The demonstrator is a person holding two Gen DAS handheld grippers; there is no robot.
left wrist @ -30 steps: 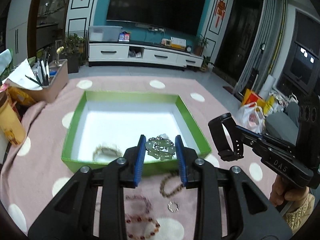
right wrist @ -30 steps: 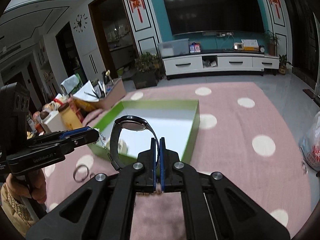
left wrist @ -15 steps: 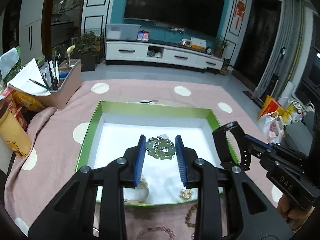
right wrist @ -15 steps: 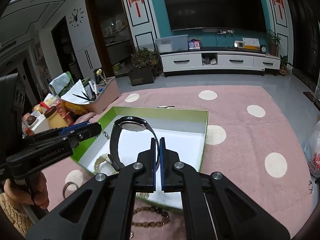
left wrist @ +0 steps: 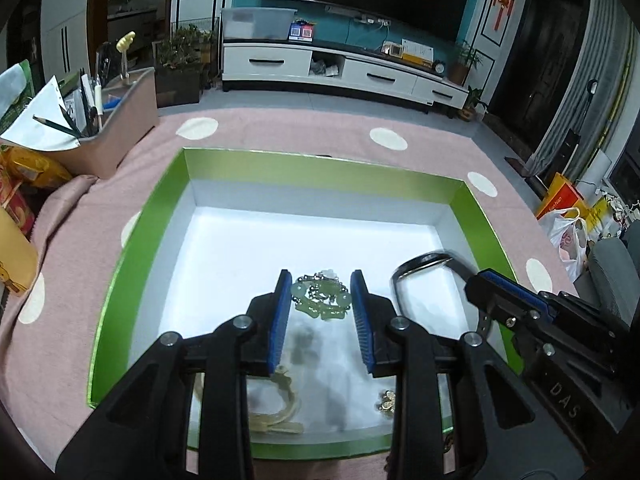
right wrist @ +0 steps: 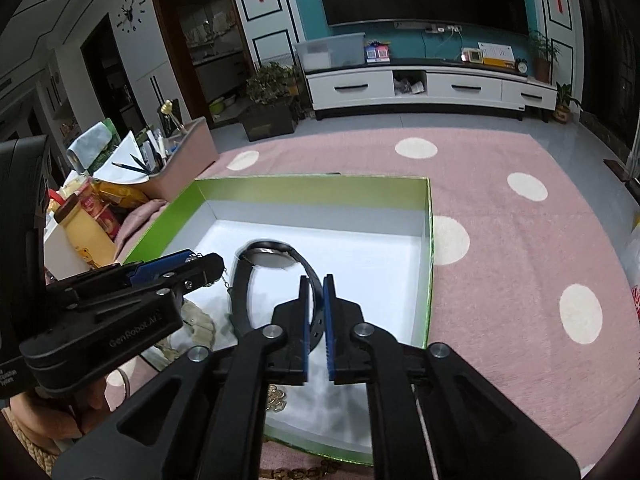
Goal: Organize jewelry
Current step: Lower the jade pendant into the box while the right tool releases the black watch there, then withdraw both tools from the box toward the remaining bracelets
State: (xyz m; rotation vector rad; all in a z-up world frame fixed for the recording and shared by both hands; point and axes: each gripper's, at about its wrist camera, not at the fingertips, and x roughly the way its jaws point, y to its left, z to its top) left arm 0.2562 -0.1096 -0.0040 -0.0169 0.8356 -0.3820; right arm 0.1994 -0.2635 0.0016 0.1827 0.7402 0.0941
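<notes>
A green box [left wrist: 136,248] with a white floor lies on the pink dotted cloth. My left gripper [left wrist: 320,300] is shut on a green jade pendant [left wrist: 322,298] held over the box. My right gripper [right wrist: 315,304] has its jaws slightly apart around the strap of a black wristwatch [right wrist: 272,258], over the box's right part [right wrist: 430,240]; the watch also shows in the left wrist view [left wrist: 424,264]. A pale bracelet [left wrist: 280,412] and a small gold piece [left wrist: 386,400] lie in the box.
A beige organiser with pens [left wrist: 116,132] and snack packs and a yellow bottle [right wrist: 86,232] stand at the left. A beaded bracelet [right wrist: 300,474] lies on the cloth in front of the box. A TV cabinet [left wrist: 340,72] is far behind.
Both grippers moved forward over the box. The right jaws, tightly shut on the watch strap before, now stand slightly apart, and the watch has blurred.
</notes>
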